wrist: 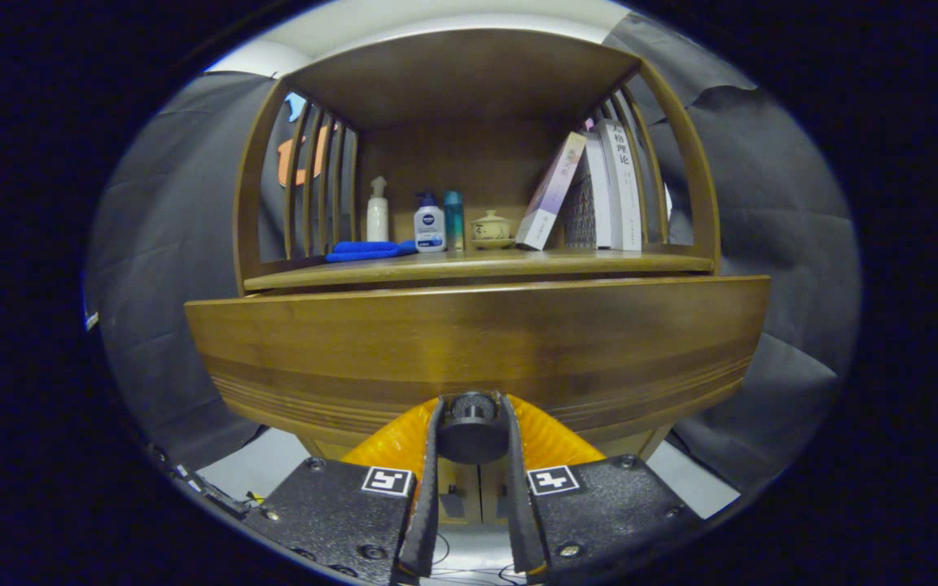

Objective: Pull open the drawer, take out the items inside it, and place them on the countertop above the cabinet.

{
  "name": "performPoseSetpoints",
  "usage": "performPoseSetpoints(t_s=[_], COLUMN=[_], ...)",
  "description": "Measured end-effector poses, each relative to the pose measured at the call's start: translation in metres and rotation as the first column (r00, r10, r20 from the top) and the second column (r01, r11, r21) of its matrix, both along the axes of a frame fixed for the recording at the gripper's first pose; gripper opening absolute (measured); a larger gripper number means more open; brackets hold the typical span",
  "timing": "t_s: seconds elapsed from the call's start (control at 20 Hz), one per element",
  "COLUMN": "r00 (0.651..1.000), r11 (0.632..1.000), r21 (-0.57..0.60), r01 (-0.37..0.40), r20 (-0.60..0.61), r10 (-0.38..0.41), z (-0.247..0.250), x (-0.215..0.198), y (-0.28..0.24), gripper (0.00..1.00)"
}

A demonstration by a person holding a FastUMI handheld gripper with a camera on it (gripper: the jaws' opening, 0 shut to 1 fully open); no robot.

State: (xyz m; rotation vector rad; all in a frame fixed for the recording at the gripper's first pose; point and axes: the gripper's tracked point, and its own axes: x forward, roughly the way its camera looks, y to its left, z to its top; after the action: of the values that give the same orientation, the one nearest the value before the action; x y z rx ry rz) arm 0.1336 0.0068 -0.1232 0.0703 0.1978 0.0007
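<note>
Wooden drawer point(477, 342) front fills the foreground, its round knob point(471, 430) clamped between the hand-held gripper point(471, 419) fingers.

I have the gripper point(473, 423) closed on the round drawer knob point(471, 435), a finger pressing each side. The wooden drawer front point(477, 342) sits just beyond. Above it, the surface point(477, 264) carries bottles point(429, 225), a blue cloth point(367, 251), a small lidded pot point(491, 229) and leaning books point(591, 191).
</note>
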Motion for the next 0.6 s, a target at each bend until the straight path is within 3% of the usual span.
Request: performPoseSetpoints(t_s=[0.6], r00=[1.000], r11=[1.000], r21=[0.007], r01=[0.003], r20=[-0.009], r10=[-0.003], z=[-0.011], x=[-0.063], y=[0.000], gripper=[0.38])
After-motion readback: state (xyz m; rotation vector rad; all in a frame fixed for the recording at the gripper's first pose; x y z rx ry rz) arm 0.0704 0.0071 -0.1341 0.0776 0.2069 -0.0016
